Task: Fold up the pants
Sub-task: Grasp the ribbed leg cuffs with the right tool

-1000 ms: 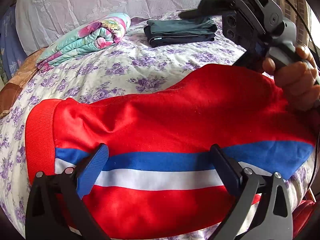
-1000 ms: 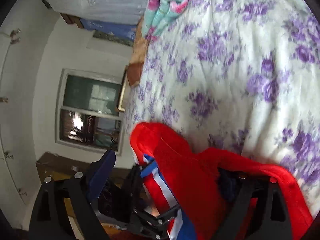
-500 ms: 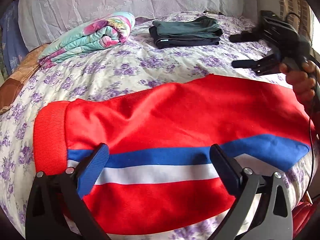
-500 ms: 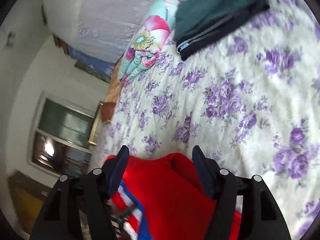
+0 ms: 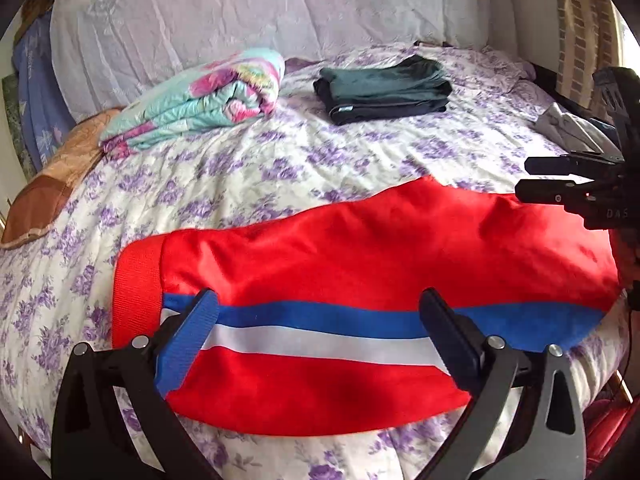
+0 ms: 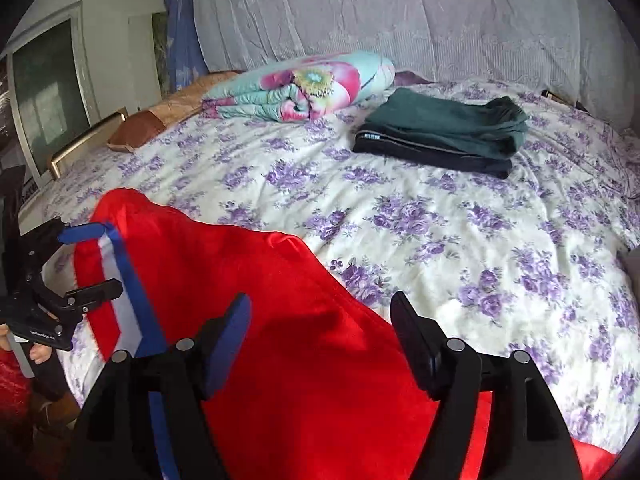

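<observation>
Red pants [image 5: 360, 264] with a blue and white side stripe lie folded over across the near part of the bed, waistband to the left. My left gripper [image 5: 320, 312] hovers open just above the stripe, nothing between its fingers. My right gripper [image 6: 320, 316] hangs over the right end of the pants [image 6: 260, 280]; its jaws are opening and grip nothing. In the left wrist view the right gripper [image 5: 522, 178] shows at the right edge, held by a hand. The left gripper [image 6: 92, 260] appears at the left edge of the right wrist view.
The bed has a white sheet with purple flowers [image 5: 280, 168]. A folded floral quilt [image 5: 208, 96] and a stack of folded dark green clothes [image 5: 384, 88] lie at the far side. A brown pillow [image 5: 52, 188] sits left, a grey garment [image 5: 568, 128] right.
The right gripper swung away from the pants toward the right and rolled upright; the red fabric it carried now lies flat. The left gripper rose a little.
</observation>
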Demonstrator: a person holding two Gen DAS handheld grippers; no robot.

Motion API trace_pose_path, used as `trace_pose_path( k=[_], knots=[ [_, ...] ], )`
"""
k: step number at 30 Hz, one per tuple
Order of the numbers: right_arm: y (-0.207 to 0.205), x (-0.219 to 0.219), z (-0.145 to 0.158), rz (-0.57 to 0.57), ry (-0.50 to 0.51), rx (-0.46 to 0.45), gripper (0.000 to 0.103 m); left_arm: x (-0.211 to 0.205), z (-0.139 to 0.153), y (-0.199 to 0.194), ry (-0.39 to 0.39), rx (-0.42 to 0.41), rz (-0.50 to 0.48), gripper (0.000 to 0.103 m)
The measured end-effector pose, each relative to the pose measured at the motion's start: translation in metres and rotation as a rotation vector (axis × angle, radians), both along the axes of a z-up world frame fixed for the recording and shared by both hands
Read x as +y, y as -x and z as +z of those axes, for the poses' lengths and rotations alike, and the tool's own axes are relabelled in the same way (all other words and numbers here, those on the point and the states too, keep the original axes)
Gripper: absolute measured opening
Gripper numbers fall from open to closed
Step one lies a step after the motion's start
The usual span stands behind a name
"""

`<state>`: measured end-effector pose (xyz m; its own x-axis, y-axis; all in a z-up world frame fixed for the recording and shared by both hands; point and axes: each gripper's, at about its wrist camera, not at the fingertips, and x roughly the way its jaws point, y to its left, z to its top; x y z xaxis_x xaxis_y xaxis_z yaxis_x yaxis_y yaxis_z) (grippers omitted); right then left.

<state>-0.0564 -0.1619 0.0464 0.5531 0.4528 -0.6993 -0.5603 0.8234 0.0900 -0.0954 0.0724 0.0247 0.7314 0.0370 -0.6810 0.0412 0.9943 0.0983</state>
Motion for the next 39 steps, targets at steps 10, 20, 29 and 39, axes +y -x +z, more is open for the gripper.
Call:
trace_pose_path(
  k=[10, 20, 29, 39],
  knots=[
    [0.039, -0.062, -0.021, -0.058, -0.046, 0.112, 0.081, 0.025, -0.034, -0.018, 0.091, 0.087, 0.081, 0.099],
    [0.119, -0.3, -0.017, -0.606, -0.474, 0.299, 0.057, 0.023, -0.035, -0.014, 0.085, 0.067, 0.07, 0.099],
    [0.089, -0.303, -0.068, -0.644, -0.655, 0.348, 0.044, 0.02, -0.037, -0.015, 0.055, 0.078, 0.074, 0.099],
    [0.082, -0.33, -0.014, -0.683, -0.624, 0.046, 0.022, 0.001, -0.021, -0.004, 0.188, 0.038, 0.001, 0.098]
  ],
)
